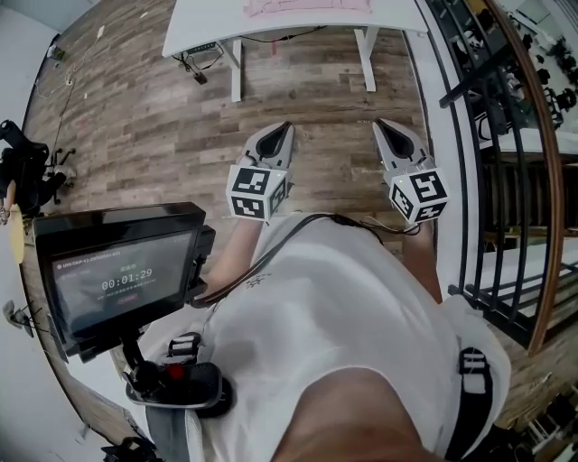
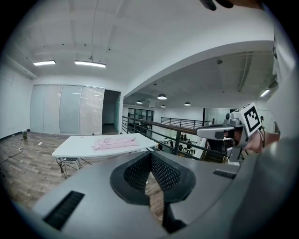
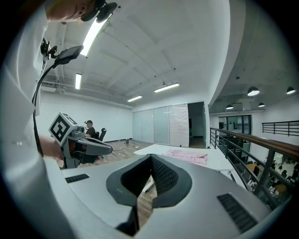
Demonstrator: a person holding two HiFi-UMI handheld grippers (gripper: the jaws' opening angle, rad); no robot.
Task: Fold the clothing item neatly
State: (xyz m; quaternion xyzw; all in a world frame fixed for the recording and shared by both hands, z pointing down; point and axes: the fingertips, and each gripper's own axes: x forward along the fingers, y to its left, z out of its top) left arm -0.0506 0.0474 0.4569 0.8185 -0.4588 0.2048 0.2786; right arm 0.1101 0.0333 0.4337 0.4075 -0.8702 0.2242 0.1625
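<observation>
A pink clothing item [image 2: 114,142] lies flat on a white table [image 2: 74,148] some way ahead of me; the right gripper view shows the clothing item [image 3: 187,155] on the table's [image 3: 152,150] far part. In the head view only its edge [image 1: 307,7] peeks in at the top, on the table [image 1: 208,27]. My left gripper [image 1: 287,127] and right gripper [image 1: 380,124] hang side by side over the wooden floor, well short of the table. Both are shut with nothing between the jaws. Each gripper view shows the other gripper beside it.
A black metal railing [image 1: 470,135] with a wooden handrail runs along the right. A monitor on a stand [image 1: 117,271] sits close at my left. Cables and a power strip [image 1: 194,61] lie under the table. A person [image 3: 88,126] sits at the far wall.
</observation>
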